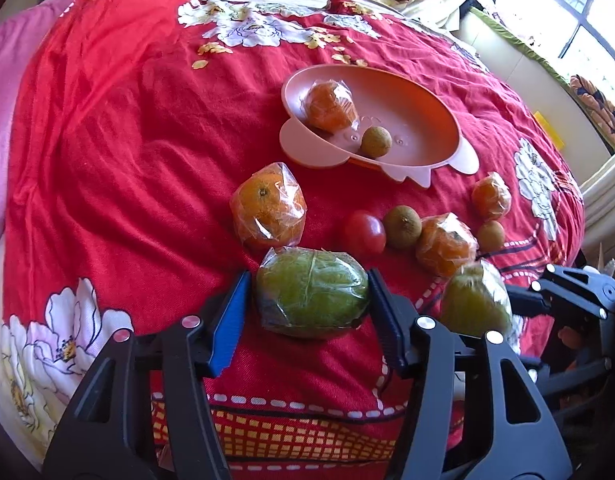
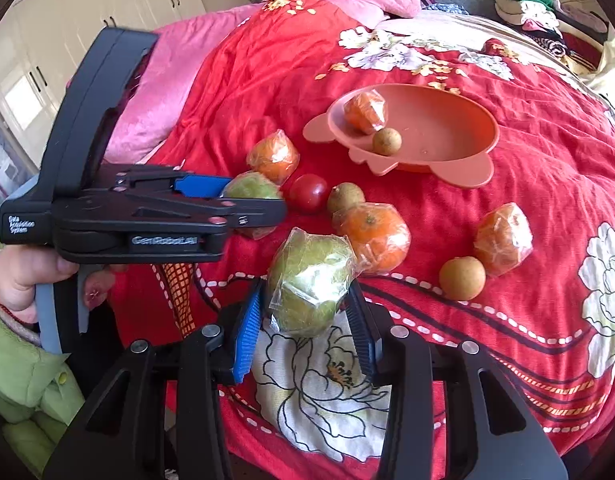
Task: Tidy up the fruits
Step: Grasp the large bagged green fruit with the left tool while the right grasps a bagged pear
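Observation:
My left gripper (image 1: 309, 276) straddles a plastic-wrapped green fruit (image 1: 311, 300) that lies on the red bedspread. Its right pad is at the wrap and a thin gap shows at the blue left pad (image 1: 231, 320). My right gripper (image 2: 307, 286) is shut on a second wrapped green fruit (image 2: 303, 308), held just above the cloth. Farther back, a pink plate (image 1: 387, 76) holds a wrapped orange (image 1: 331, 106) and a small brown fruit (image 1: 375, 142). Between the plate and the grippers lie a red tomato (image 1: 365, 232), several wrapped oranges and small brown fruits.
The bedspread (image 1: 127, 160) is wrinkled and slopes away on every side. Pink bedding (image 2: 147, 112) lies at the left and clothes are piled at the head of the bed. A hand in a green sleeve (image 2: 23, 360) holds the left gripper's handle.

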The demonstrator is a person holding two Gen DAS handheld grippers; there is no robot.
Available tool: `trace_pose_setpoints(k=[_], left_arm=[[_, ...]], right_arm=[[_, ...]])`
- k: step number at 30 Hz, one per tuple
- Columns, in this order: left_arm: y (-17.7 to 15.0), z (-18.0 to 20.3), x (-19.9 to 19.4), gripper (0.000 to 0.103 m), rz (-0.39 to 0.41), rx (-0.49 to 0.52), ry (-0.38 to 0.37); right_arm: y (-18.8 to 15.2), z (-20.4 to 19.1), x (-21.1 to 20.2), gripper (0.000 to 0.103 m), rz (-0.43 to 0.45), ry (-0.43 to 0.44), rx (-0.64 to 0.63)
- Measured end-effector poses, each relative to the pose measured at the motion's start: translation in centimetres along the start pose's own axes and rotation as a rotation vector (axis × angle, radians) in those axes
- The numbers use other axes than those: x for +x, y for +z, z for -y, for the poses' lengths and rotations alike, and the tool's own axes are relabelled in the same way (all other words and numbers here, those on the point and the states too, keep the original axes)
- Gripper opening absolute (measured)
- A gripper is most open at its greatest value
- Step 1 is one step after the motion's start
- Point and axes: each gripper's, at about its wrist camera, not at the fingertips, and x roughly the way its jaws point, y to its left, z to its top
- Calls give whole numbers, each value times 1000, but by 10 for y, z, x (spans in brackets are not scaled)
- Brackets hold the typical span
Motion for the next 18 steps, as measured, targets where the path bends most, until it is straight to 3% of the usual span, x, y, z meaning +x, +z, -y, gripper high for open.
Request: trace_pose_setpoints(k=[11,18], left_arm=[[-3,8,-4,48,-4,49,15],[1,26,8,56,-7,149,93]], right_arm=[[0,15,-16,39,39,-8,45],[2,25,-26,39,66,-21,73]])
